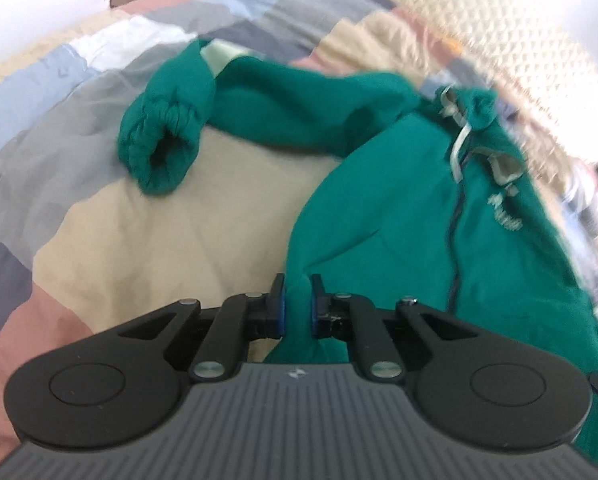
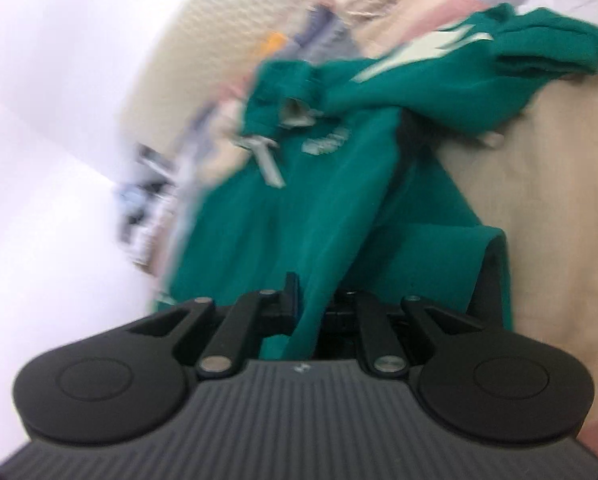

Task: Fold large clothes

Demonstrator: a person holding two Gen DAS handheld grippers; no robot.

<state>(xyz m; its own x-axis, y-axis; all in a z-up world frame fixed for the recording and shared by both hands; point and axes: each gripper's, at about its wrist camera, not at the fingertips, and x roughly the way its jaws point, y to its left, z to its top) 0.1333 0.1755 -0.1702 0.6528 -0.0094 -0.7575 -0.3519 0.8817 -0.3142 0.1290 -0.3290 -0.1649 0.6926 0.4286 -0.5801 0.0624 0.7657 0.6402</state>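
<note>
L hand-held gripper (image 1: 297, 306): you had it clamped on a pinch of the green hoodie (image 1: 399, 208) at its near edge; fabric sat squeezed between the blue pads.
R hand-held gripper (image 2: 311, 308): also clamped on the near edge of the same garment; cloth ran up betw. the jaws, R view blurred.
Hoodie: lay on the bed's patchwork quilt (image 1: 99, 208), front up, zip and pale drawstring (image 1: 461, 148) showing, hood end farthest from you.
Sleeve (image 1: 227, 96): stretched out sideways w/ bunched cuff (image 1: 161, 148) resting on the quilt, well apart from the body panel.
Step, my read: you were prob. starting to lift the hem w/ both hands for a fold toward the hood.
Doing it well: keep both grips level and the hem taut betw. them, lift enough that the lower layer doesn't drag, and lay the edge down square.
Watch: that stray sleeve likely needs tucking in first, or the fold goes lumpy.
Far: cream textured pillow (image 1: 479, 12) beyond the hood.
</note>
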